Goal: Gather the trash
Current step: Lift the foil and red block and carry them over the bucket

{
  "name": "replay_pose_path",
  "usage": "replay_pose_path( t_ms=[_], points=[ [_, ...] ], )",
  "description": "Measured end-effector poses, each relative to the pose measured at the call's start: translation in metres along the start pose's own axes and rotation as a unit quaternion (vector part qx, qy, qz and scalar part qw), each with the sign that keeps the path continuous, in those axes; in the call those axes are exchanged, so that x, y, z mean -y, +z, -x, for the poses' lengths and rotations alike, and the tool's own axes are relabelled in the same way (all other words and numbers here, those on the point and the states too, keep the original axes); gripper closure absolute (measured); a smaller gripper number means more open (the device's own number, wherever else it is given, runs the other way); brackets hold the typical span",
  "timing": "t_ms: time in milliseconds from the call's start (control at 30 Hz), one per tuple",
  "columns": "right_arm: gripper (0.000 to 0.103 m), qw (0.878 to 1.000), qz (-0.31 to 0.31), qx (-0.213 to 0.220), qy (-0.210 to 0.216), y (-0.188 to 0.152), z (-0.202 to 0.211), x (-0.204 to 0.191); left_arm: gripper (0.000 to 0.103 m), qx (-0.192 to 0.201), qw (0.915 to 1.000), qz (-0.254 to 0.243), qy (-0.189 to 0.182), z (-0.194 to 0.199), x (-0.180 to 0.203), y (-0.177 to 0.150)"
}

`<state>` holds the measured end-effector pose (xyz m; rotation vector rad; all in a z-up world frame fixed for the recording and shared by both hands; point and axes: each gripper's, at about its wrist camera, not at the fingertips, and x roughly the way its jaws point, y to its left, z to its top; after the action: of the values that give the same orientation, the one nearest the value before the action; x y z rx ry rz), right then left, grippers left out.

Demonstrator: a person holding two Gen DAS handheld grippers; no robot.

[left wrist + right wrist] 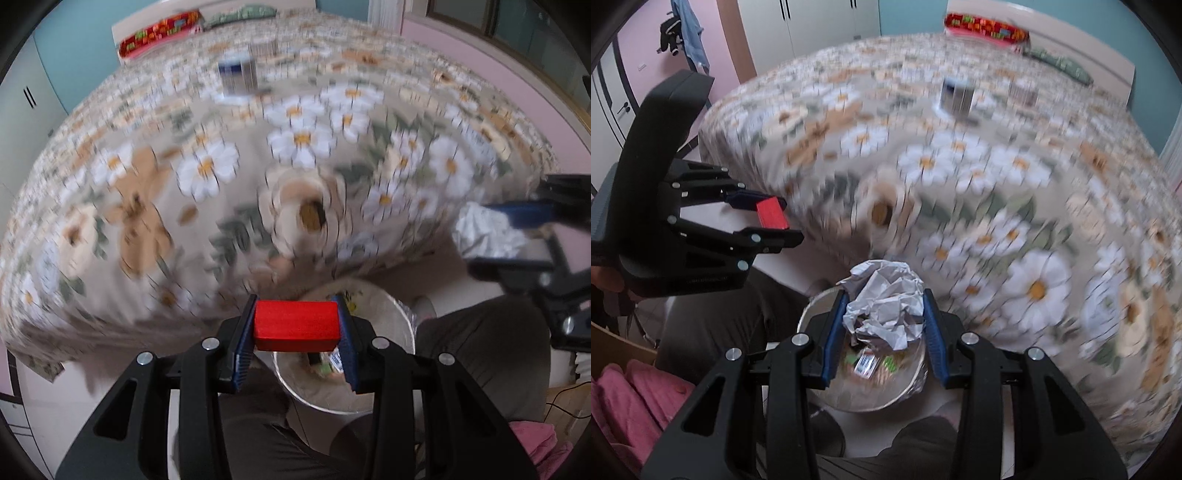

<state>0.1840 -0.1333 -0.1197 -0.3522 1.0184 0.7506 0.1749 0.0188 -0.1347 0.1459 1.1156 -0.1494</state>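
Observation:
My left gripper [295, 326] is shut on a red block [295, 325] and holds it above the rim of a round metal trash bin [391, 310]. The left gripper also shows in the right wrist view [775, 221], still holding the red block [771, 218]. My right gripper [884, 314] is shut on a crumpled white paper ball [886, 306] just over the trash bin [916, 380], which holds several small wrappers. The right gripper [517, 236] with the paper ball [487, 232] shows at the right of the left wrist view.
A bed with a daisy-print cover [221, 166] fills the background. A blue and white box [238, 75] and a striped packet [263, 48] lie far back on it. A red patterned pillow [159, 33] is at the headboard. Pink cloth [635, 398] lies at lower left.

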Motion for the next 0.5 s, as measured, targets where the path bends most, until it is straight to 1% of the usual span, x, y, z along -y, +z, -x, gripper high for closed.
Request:
replay_pose_path(
  t_ms=[233, 500],
  points=[
    [0.062, 0.998, -0.023, -0.059, 0.019, -0.035, -0.066, 0.002, 0.061, -0.055, 0.9982, 0.018, -0.016, -0.058, 0.002, -0.024],
    [0.062, 0.991, -0.046, -0.115, 0.039, -0.068, -0.127, 0.002, 0.061, -0.110, 0.9929, 0.035, -0.030, -0.114, 0.006, -0.048]
  ],
)
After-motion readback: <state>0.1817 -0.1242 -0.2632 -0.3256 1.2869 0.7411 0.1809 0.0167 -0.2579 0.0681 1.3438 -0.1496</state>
